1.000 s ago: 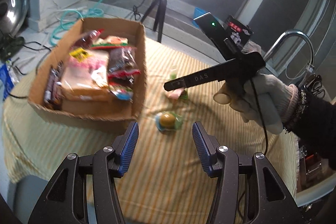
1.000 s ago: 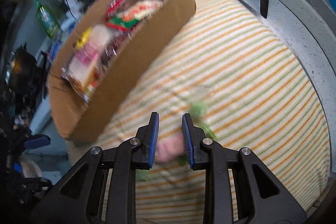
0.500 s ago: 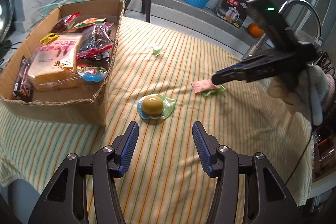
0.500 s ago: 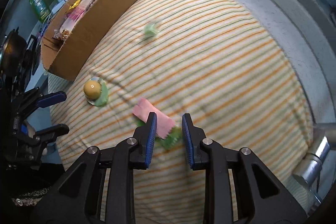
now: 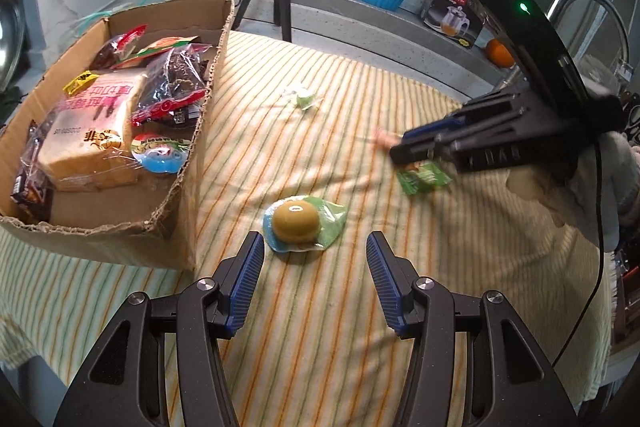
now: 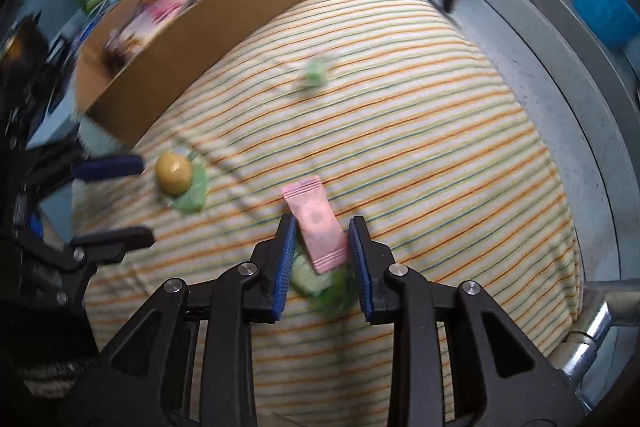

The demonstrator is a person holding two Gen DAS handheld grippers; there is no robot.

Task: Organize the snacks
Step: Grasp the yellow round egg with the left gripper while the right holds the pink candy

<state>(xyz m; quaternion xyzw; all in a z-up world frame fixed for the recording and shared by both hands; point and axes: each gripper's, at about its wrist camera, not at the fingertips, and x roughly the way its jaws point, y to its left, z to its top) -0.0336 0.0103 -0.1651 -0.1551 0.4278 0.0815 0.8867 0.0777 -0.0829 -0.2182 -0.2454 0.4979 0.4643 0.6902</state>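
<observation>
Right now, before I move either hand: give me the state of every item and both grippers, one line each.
left gripper: open, empty, just short of the round snack.
right gripper: open, fingers either side of the pink packet.
round snack: on the cloth, outside the box.
pink packet: flat on the cloth, not gripped.
green packet: on the cloth, below the right gripper.
small green candy: loose on the cloth.
cardboard box: open-topped, partly filled with snacks.

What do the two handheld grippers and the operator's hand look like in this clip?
Both grippers, left gripper and right gripper, have black angular plastic frames with silver screws and ribbed blue finger pads. The right unit carries a black housing with a green LED and a black cable. The hand wears a light knit glove.
</observation>
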